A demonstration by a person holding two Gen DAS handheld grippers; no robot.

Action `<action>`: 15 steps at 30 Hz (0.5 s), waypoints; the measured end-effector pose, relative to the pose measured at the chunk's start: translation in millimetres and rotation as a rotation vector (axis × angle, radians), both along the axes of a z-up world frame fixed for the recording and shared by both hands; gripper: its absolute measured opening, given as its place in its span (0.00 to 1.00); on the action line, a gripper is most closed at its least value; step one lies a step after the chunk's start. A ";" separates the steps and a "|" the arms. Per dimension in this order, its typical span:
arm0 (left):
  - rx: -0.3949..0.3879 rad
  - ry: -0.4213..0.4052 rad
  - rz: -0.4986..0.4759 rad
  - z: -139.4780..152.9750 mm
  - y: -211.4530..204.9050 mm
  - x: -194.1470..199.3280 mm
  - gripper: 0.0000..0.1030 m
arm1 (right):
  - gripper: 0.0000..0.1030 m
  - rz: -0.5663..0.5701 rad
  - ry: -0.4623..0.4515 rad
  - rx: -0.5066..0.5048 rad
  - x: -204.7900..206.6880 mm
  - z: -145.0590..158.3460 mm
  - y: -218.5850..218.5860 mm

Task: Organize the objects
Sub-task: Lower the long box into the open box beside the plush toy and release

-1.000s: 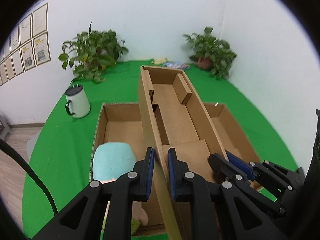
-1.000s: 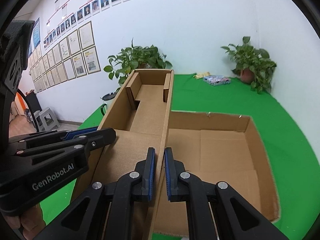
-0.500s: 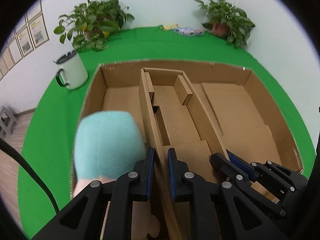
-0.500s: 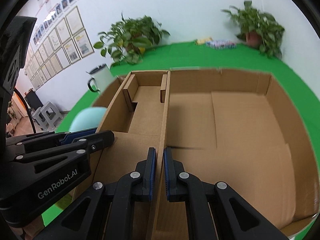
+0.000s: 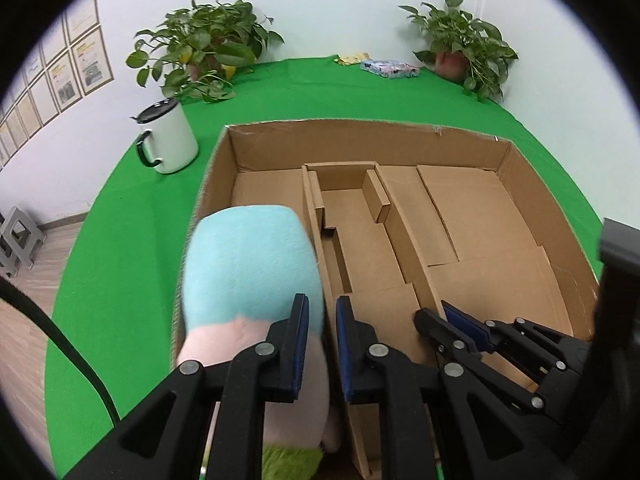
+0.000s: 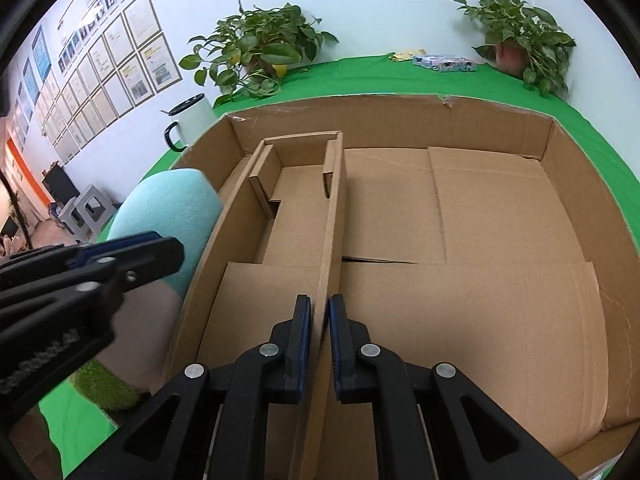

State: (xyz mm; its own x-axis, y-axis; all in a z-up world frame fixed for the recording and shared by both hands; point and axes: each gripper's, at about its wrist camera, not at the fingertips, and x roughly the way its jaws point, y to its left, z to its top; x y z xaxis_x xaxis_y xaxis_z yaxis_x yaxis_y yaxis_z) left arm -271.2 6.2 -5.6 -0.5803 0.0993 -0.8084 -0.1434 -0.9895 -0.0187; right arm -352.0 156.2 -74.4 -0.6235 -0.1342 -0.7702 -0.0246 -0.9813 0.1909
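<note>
My left gripper (image 5: 322, 336) and right gripper (image 6: 320, 338) are each clamped on a side wall of the narrow cardboard insert (image 5: 360, 240), which now sits down inside the big cardboard box (image 5: 520, 168); a second ago it was raised above the rim. A blue-and-pink plush toy (image 5: 248, 272) fills the box left of the insert. Only my right view shows the wall of framed photos (image 6: 100, 64). The white mug (image 5: 168, 140) stands left of the box.
</note>
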 end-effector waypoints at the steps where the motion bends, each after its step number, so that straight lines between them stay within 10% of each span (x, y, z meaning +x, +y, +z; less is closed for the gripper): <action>1: -0.002 0.004 0.004 1.3 -1.6 2.5 0.12 | 0.08 0.003 0.000 0.002 0.3 1.5 -3.2; 11: 0.017 0.058 0.033 16.1 -21.5 35.9 0.24 | 0.12 -0.018 0.021 0.045 19.0 17.2 -1.2; 13: 0.028 0.105 0.033 24.9 -24.5 51.0 0.39 | 0.24 -0.036 0.049 0.094 31.9 31.3 2.8; 15: 0.036 0.190 0.028 37.1 -24.1 73.4 0.55 | 0.59 -0.058 0.095 0.124 55.9 48.9 8.5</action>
State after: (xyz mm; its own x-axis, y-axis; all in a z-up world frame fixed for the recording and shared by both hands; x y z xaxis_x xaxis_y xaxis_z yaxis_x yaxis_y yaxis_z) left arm -197.8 -18.0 31.5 -0.7253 0.1079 -0.6799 -0.1205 -0.9923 -0.0289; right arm -296.1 164.7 -25.5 -0.6982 -0.0035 -0.7159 -0.0696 -0.9949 0.0727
